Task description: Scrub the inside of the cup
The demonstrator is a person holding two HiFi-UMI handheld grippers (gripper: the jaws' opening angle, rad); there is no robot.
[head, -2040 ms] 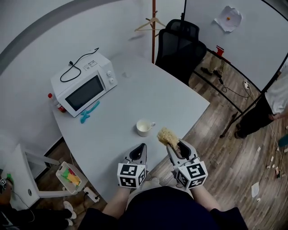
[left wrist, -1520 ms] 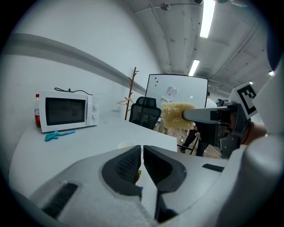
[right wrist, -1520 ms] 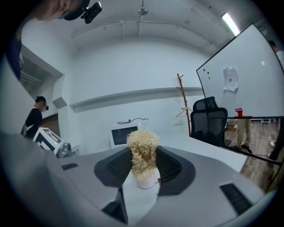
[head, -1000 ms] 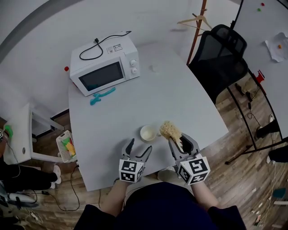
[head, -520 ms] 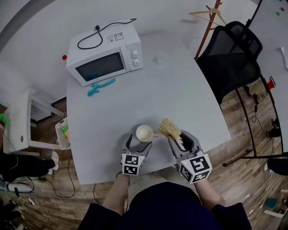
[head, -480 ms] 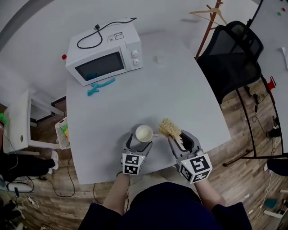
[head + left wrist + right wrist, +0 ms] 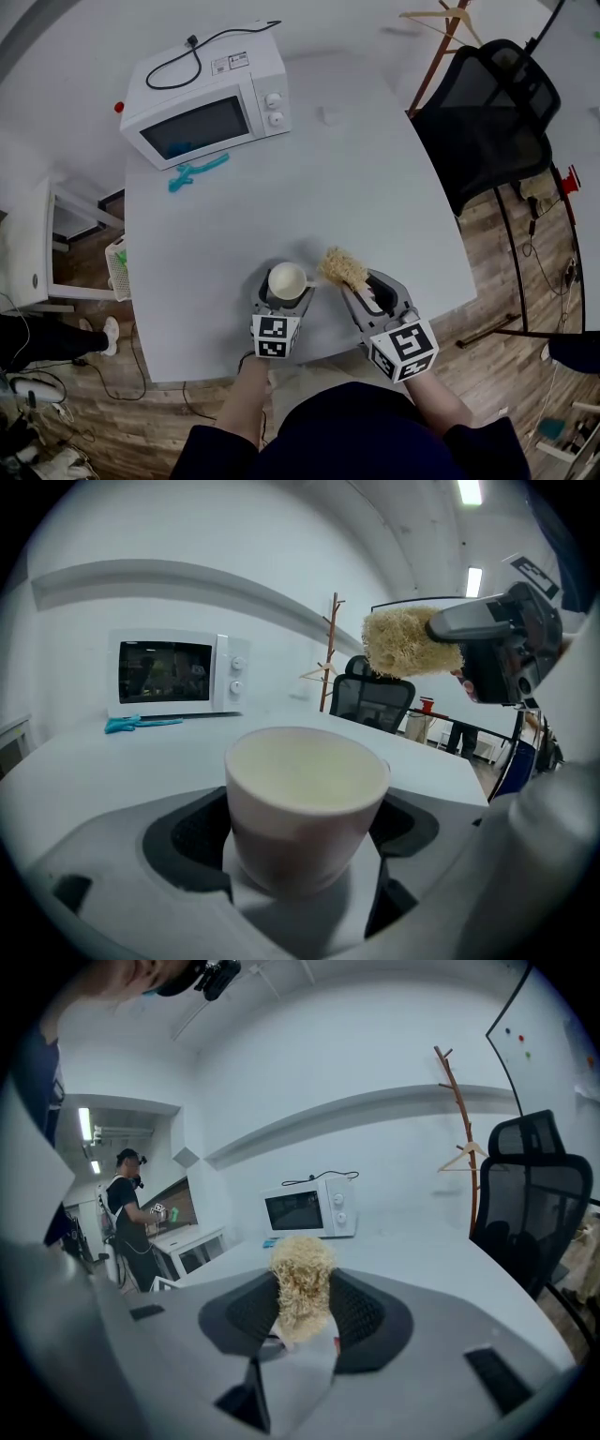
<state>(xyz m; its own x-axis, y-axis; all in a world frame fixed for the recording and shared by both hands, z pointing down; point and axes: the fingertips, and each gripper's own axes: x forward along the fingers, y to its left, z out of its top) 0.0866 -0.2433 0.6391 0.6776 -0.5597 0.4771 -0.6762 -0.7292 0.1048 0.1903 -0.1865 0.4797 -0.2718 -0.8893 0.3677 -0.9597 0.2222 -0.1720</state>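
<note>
White table [image 7: 356, 197] fills the office floor, a microwave [image 7: 202, 98] at its far left corner. Your left gripper [image 7: 286, 292], its jaws just opening wide, straddles the cream cup [image 7: 287, 278] standing upright near the front edge. Just beside it, your right gripper [image 7: 361, 285] clamps a straw-coloured scrubber [image 7: 342, 267].

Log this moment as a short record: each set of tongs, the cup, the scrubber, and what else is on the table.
left tongs: open, jaws just been opening, standing either side of the cup, not pressing it
right tongs: shut on the loofah scrubber
cup: white, upright on the table
loofah scrubber: raised, right of the cup, outside it
scrubbing: not yet begun
also on table: microwave, teal tool in front of it
</note>
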